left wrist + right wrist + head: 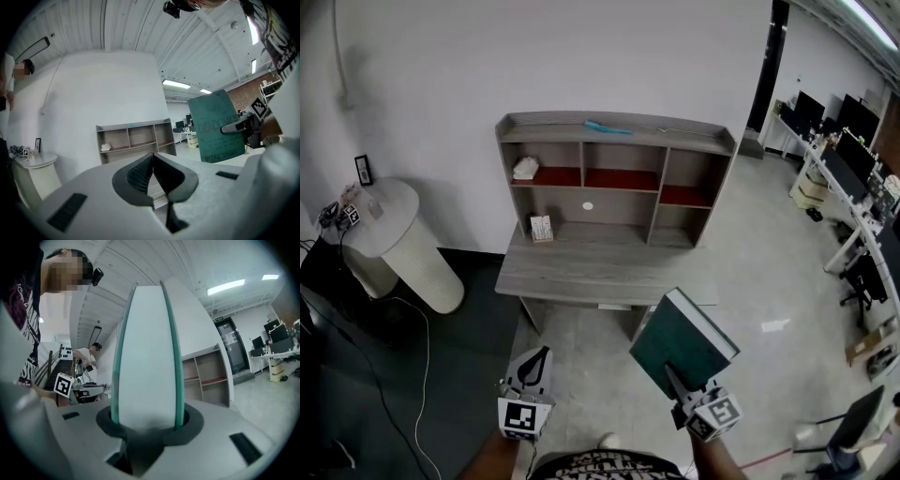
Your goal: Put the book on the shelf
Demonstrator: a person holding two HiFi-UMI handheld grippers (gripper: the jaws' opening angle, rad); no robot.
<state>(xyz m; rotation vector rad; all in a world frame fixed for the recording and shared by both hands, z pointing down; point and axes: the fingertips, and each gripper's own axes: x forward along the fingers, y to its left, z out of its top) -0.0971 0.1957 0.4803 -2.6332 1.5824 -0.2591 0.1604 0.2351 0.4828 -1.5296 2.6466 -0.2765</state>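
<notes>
Jaws: right gripper (146,420) stands part-open, pads clamped on the book (146,357). Its white page edge fills the gap, w/ one green cover against each pad. Left gripper (152,173) is closed, pads meeting, nothing btwn them.

The book (680,342) is in the air, well short of the shelf (544,124), in front of it and off toward its right end. It's gripped at its near end, so its long axis runs up and away from the jaws, tilted toward the shelf. In the right gripper view the shelf (206,376) sits just right of the book's edge, so the book is not yet lined up on any compartment.

Judgement: the carry is under way, placing not begun. The coming move turns on closing that gap and aiming the far end at an opening. The top mid and top right compartments look free; the top left holds a whitish object (525,169).

The right gripper (680,389) has the load and is the nearer one. The left gripper (536,364) hangs apart from the book, opposite the shelf's left end, about as far back. A small box (542,228) stands on the desk (581,272) under the shelf's left side.
</notes>
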